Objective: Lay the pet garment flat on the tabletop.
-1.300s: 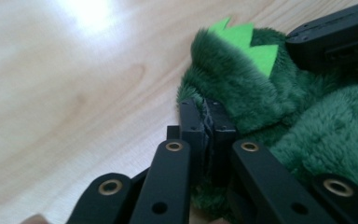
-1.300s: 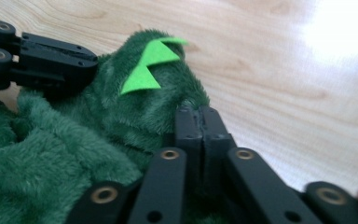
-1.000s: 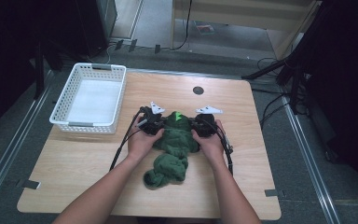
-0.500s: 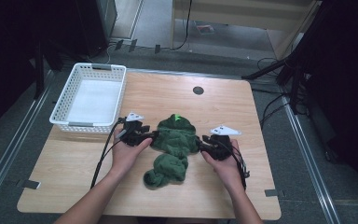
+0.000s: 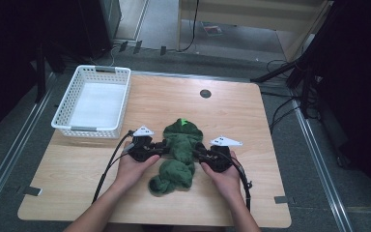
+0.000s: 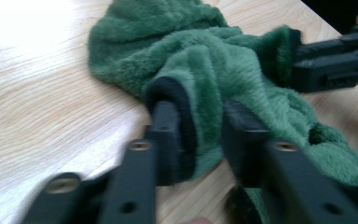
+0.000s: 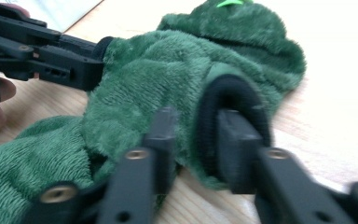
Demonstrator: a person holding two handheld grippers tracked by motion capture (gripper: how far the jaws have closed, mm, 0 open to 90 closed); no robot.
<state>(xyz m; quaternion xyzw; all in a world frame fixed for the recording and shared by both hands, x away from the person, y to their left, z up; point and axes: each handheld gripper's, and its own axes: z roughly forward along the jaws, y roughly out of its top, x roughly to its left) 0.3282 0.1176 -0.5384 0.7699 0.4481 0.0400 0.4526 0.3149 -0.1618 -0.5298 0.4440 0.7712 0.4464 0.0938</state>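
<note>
Both of my grippers have shifted since a second ago: they were close together at the far end of the green plush garment (image 5: 178, 150), and they now sit at its two flanks, nearer my side of the table. Jaws on both have just been closing, with fabric between them.

Garment: fleecy, dark green, lying on the wooden table (image 5: 251, 116) in the middle of the near half. A small bright green tab shows at its far end; its near end is bunched into a rumpled lump. Black ribbed cuffs show at both sides.

Left gripper (image 5: 160, 148): clenched on the garment's left cuff. In the left gripper view (image 6: 193, 135) one jaw sits inside the black cuff and the other presses the pile from outside, fabric pinched between.

Right gripper (image 5: 199, 151): clenched on the right cuff. The right gripper view (image 7: 193, 135) shows the black cuff looped over one jaw, green pile against the other.

My two hands lie low on the table, grippers pointing inward toward each other, the garment spanning between them.

Surroundings: white mesh basket (image 5: 65, 126) at the far left corner of the table, well apart from the garment. A small dark round grommet (image 5: 205, 93) sits in the tabletop beyond the garment.
</note>
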